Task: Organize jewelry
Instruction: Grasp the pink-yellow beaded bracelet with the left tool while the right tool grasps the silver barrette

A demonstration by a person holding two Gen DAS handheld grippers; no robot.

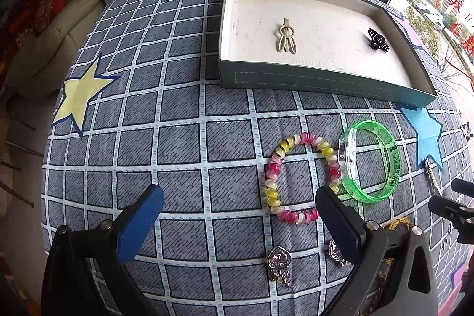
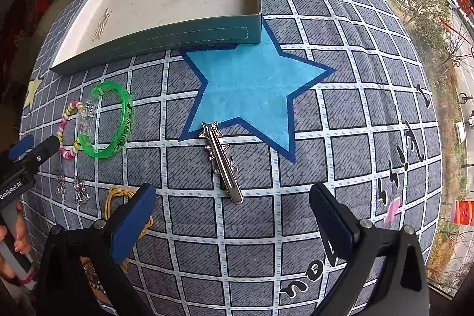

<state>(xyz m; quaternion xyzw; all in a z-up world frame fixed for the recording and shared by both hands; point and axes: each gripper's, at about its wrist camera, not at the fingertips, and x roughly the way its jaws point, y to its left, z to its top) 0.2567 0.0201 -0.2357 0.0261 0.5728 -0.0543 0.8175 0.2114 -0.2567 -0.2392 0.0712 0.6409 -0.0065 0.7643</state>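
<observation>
- a shallow teal box [image 1: 314, 80] on a checked, star-printed cloth [image 1: 183, 138] already holds a beige hair clip [image 1: 286, 37] and a black claw clip [image 1: 377, 40]; the remaining pieces lie on the cloth in front of it.
- the left gripper [image 1: 240, 208] hangs with its fingers spread wide and empty; its right finger [image 1: 337, 215] overlaps the near edge of the pink-and-yellow coil bracelet [image 1: 299, 176], though contact cannot be told. a green bangle [image 1: 373, 162] sits just beside the coil, two silver heart earrings [image 1: 278, 265] nearer the camera.
- the right gripper [image 2: 234, 212] is likewise released, holding nothing, its fingers set either side of the near end of a silver star hair clip [image 2: 222, 162] that lies at the tip of a blue star.
- judged the likely next pick: the flat metal clip looks slippery, so the fingers should come down square across its narrow bar, near the middle, and close fully before lifting.
- a yellow hair tie [image 2: 118, 197] lies beside the right gripper's left finger; keep clear of it.
</observation>
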